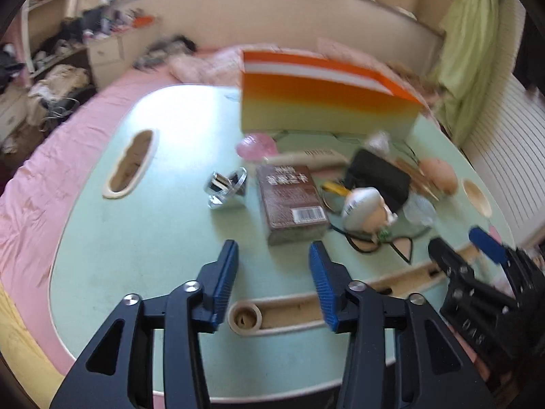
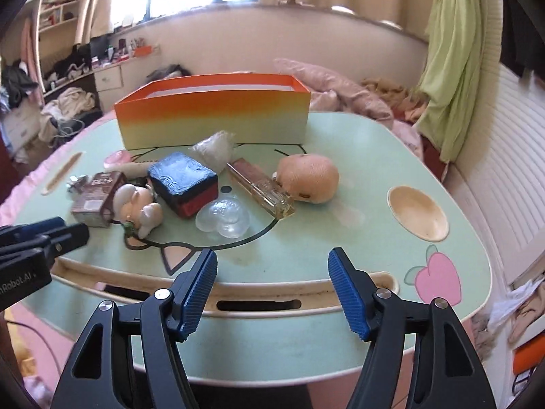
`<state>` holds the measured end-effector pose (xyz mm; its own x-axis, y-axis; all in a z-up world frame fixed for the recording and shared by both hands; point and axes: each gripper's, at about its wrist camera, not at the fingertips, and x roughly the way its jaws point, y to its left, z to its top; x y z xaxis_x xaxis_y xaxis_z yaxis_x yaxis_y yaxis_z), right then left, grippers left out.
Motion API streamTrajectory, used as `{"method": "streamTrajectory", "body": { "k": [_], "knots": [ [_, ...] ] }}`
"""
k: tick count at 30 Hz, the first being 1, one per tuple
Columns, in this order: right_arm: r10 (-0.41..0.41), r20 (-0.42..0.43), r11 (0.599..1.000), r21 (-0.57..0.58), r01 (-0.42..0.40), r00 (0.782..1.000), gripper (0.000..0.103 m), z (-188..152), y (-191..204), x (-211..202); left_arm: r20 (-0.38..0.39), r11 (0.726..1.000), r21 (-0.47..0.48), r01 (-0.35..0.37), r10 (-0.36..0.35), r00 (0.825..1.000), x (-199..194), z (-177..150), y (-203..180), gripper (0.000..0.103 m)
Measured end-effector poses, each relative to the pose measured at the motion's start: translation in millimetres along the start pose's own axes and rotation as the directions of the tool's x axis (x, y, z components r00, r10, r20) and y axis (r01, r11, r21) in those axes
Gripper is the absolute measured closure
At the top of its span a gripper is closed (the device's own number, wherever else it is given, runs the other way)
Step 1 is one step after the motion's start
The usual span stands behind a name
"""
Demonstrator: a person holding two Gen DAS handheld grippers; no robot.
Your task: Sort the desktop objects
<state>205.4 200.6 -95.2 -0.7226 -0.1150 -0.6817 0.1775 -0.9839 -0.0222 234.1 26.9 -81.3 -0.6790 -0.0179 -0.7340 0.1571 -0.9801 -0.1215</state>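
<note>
While both tools hang above the near edge of the pale green surface (image 2: pixel 340 143), neither one holds anything. The left hand-held gripper (image 1: pixel 274 272) has its blue pads wide apart, and the right hand-held gripper (image 2: pixel 272 293) is spread wide too.

Against the far edge stands an orange and yellow box (image 2: pixel 213 116), open on top. Between the box and the near edge lie the things in a loose group. A brown book (image 1: pixel 291 197) lies flat just beyond the left tool, and a shiny clear container (image 1: pixel 228 187) sits to its left, a little apart. A white figurine (image 2: pixel 136 208) lies beside the book. A black and red block (image 2: pixel 185 184) is near the middle, with a clear plastic piece (image 2: pixel 223 218) touching its near side. A glass bottle (image 2: pixel 262 187) lies tilted beside a peach-coloured soft toy (image 2: pixel 308 177).
</note>
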Motion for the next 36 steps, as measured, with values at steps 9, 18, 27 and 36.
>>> {"method": "streamTrajectory", "body": {
  "k": [9, 18, 27, 36],
  "knots": [
    [-0.026, 0.048, 1.0, 0.007, 0.026, 0.999, 0.018, -6, 2, 5, 0.09, 0.995, 0.089, -0.051, 0.043, 0.995, 4, -17, -19, 0.017],
    [-0.023, 0.042, 1.0, 0.005, 0.023, 0.999, 0.018, -2, 3, 4, 0.11, 0.994, 0.094, -0.052, 0.041, 0.993, 4, -18, -19, 0.015],
    [-0.008, 0.036, 1.0, -0.008, 0.009, 0.999, 0.018, -2, -5, 5, 0.112, 0.994, 0.098, -0.051, 0.04, 0.993, 3, -19, -19, 0.015],
    [-0.018, 0.037, 1.0, 0.004, 0.018, 0.999, 0.017, -2, 0, 4, 0.11, 0.994, 0.102, -0.049, 0.038, 0.993, 2, -20, -18, 0.014]
  ]
}}
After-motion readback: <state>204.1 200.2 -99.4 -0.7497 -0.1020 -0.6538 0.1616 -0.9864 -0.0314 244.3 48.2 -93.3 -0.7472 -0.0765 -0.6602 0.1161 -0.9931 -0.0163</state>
